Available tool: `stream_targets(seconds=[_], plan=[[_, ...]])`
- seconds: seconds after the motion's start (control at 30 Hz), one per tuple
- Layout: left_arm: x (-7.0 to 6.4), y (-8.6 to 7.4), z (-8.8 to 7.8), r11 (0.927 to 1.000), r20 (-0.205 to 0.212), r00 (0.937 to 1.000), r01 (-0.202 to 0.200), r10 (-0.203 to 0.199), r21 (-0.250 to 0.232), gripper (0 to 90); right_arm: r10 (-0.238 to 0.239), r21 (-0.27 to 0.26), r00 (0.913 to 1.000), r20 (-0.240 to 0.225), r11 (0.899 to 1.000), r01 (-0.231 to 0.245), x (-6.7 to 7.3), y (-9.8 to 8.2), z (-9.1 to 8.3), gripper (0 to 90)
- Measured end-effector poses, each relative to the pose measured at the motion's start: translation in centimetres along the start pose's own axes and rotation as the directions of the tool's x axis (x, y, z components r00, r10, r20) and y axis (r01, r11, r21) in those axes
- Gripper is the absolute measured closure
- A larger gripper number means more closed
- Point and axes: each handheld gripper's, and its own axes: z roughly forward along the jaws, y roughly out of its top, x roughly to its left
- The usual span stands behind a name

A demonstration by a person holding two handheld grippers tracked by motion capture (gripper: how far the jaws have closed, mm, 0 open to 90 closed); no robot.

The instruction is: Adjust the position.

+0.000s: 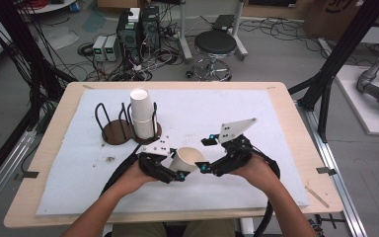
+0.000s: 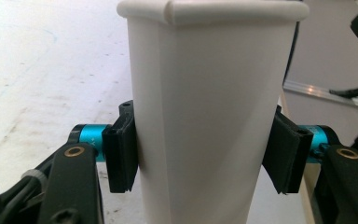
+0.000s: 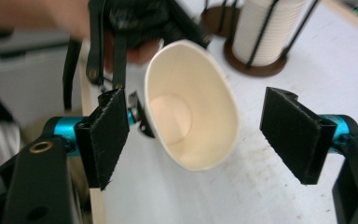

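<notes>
- High view: nearest the table's front edge, the person's two forearms come in from the bottom, each hand wrapped around a gripper, and the two grippers meet near the middle of the white mat.
- The left gripper is clamped on a single paper cup, which lies tipped on its side above the mat with its open mouth turned toward the right gripper.
- Left gripper view: both black pads press flat on the cup's side wall, one on each side, below the rolled rim — the wall looks slightly squeezed between them.
- Right gripper view: the jaws stand well apart, with the cup's mouth seen between them but farther off; neither pad touches it. The rim is pressed into an oval, and the left gripper shows behind the cup, holding it.
- Farther back on the mat, to the left, stands a dark wire cup holder on two round wooden bases; its right-hand bay holds a tall stack of white cups, upright, rising above the wire loops — the left-hand bay holds nothing.
- The mat lies on a light wooden table.
- Beyond the table's far edge, on the floor: a round black stool, grey equipment boxes and a tangle of cables.
</notes>
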Motion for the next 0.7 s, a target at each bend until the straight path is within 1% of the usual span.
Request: stream_targets(seconds=[0.07, 0.1, 0.13, 0.17, 0.2, 0.23, 0.27, 0.3, 0.33, 0.37, 0.4, 0.43, 0.47, 0.5, 0.53, 0.57, 0.6, 0.63, 0.67, 0.7], plan=[[0.1, -0.2, 0.0, 1.0000, -0.007, 1.0000, 0.007, -0.007, -0.007, 37.0, 0.045, -0.068, 0.9989, 0.011, 0.997, -0.044, -0.3, -0.5, -0.6, 23.8], [0.2, -0.4, 0.0, 0.9998, -0.011, 0.9998, 0.015, -0.015, -0.014, 37.0, 0.053, -0.089, 0.9984, 0.017, 0.995, -0.051, -0.5, -0.7, -0.9, 23.8], [0.3, -0.5, 0.0, 0.9995, -0.018, 0.9997, 0.017, -0.018, -0.026, 37.0, 0.079, -0.109, 0.9966, 0.024, 0.991, -0.076, -0.6, -1.1, -1.2, 23.8], [0.3, -0.6, 0.0, 0.9989, -0.025, 0.9994, 0.024, -0.025, -0.040, 36.9, 0.092, -0.116, 0.9950, 0.040, 0.989, -0.087, -0.8, -1.4, -1.5, 23.8], [0.3, -0.6, 0.0, 0.9989, -0.025, 0.9994, 0.024, -0.025, -0.040, 36.9, 0.092, -0.116, 0.9950, 0.040, 0.989, -0.087, -0.8, -1.4, -1.5, 23.8], [0.5, -0.8, -0.1, 0.9966, -0.038, 0.9984, 0.039, -0.041, -0.073, 36.9, 0.113, -0.122, 0.9906, 0.076, 0.987, -0.104, -1.1, -2.0, -1.9, 23.8], [0.5, -0.8, -0.1, 0.9966, -0.038, 0.9984, 0.039, -0.041, -0.073, 36.9, 0.113, -0.122, 0.9906, 0.076, 0.987, -0.104, -1.1, -2.0, -1.9, 23.8], [0.6, -1.0, -0.2, 0.9939, -0.049, 0.9974, 0.047, -0.052, -0.100, 36.9, 0.120, -0.127, 0.9889, 0.088, 0.986, -0.109, -1.2, -2.3, -2.1, 23.8], [0.7, -1.1, -0.4, 0.9920, -0.054, 0.9971, 0.047, -0.053, -0.118, 36.9, 0.142, -0.139, 0.9818, 0.125, 0.982, -0.125, -1.4, -3.2, -2.5, 23.8], [0.8, -1.2, -0.4, 0.9889, -0.058, 0.9964, 0.052, -0.061, -0.139, 36.9, 0.142, -0.139, 0.9818, 0.125, 0.982, -0.125, -1.4, -3.2, -2.5, 23.8], [0.8, -1.3, -0.5, 0.9859, -0.062, 0.9960, 0.055, -0.065, -0.158, 37.0, 0.161, -0.148, 0.9751, 0.152, 0.979, -0.139, -1.5, -4.0, -2.7, 23.8], [0.9, -1.4, -0.7, 0.9799, -0.076, 0.9949, 0.050, -0.066, -0.193, 37.0, 0.165, -0.151, 0.9710, 0.173, 0.979, -0.139, -1.6, -4.4, -2.8, 23.8], [0.9, -1.4, -0.7, 0.9799, -0.076, 0.9949, 0.050, -0.066, -0.193, 37.0, 0.165, -0.151, 0.9710, 0.173, 0.979, -0.139, -1.6, -4.4, -2.8, 23.8], [0.9, -1.5, -0.8, 0.9768, -0.079, 0.9946, 0.050, -0.068, -0.208, 37.0, 0.169, -0.159, 0.9682, 0.184, 0.977, -0.141, -1.6, -4.9, -2.9, 23.8], [0.9, -1.6, -0.9, 0.9703, -0.083, 0.9938, 0.053, -0.074, -0.236, 36.9, 0.181, -0.180, 0.9604, 0.212, 0.973, -0.144, -1.6, -5.7, -3.0, 23.5], [1.0, -1.7, -1.0, 0.9657, -0.086, 0.9934, 0.052, -0.076, -0.254, 36.9, 0.183, -0.189, 0.9576, 0.223, 0.972, -0.141, -1.7, -5.9, -3.1, 22.4], [1.1, -1.8, -1.1, 0.9613, -0.088, 0.9932, 0.050, -0.077, -0.271, 37.0, 0.183, -0.202, 0.9504, 0.252, 0.970, -0.133, -1.7, -6.4, -3.2, 22.1], [1.1, -1.9, -1.2, 0.9569, -0.089, 0.9931, 0.047, -0.076, -0.287, 36.9, 0.193, -0.203, 0.9446, 0.265, 0.969, -0.141, -1.7, -6.8, -3.3, 22.1], [1.2, -2.0, -1.3, 0.9538, -0.091, 0.9931, 0.044, -0.074, -0.297, 36.9, 0.201, -0.206, 0.9378, 0.283, 0.968, -0.146, -1.6, -7.2, -3.4, 22.1], [1.2, -2.0, -1.3, 0.9538, -0.091, 0.9931, 0.044, -0.074, -0.297, 36.9, 0.204, -0.210, 0.9337, 0.295, 0.967, -0.145, -1.6, -7.5, -3.4, 22.1]])
